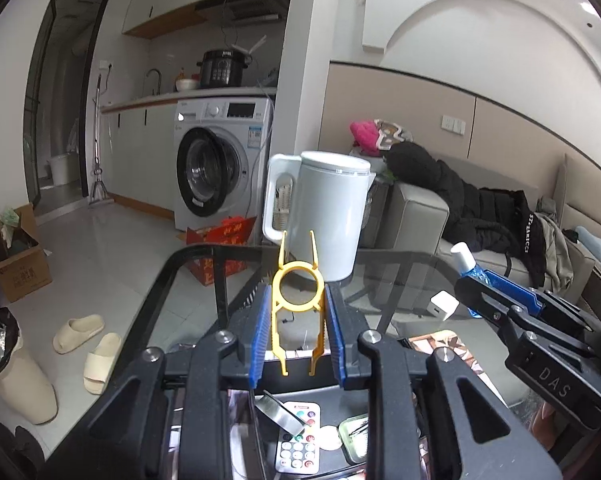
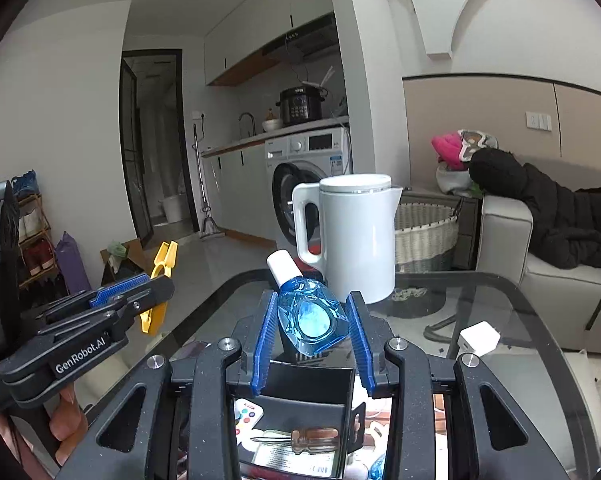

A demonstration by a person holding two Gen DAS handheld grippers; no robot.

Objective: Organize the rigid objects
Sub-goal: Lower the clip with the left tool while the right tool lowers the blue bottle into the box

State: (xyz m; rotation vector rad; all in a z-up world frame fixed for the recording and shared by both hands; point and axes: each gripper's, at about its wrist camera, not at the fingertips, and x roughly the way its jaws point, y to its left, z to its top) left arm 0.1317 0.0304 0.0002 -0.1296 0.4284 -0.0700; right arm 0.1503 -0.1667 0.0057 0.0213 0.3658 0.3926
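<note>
- Your left gripper [image 1: 298, 320] is clamped on a yellow plastic ring tool [image 1: 298, 300], its prongs pointing up towards the white kettle [image 1: 324, 216].
- Your right gripper [image 2: 312, 332] is squeezing a blue glass bottle [image 2: 310, 320] with a white cap, tilted up and left.
- Both grippers are held above the glass table [image 2: 500, 320], side by side.
- The kettle stands upright at the table's far edge; a small white charger [image 2: 479, 338] lies to its right.
- A remote control [image 1: 298, 440] lies below your left gripper.
</note>
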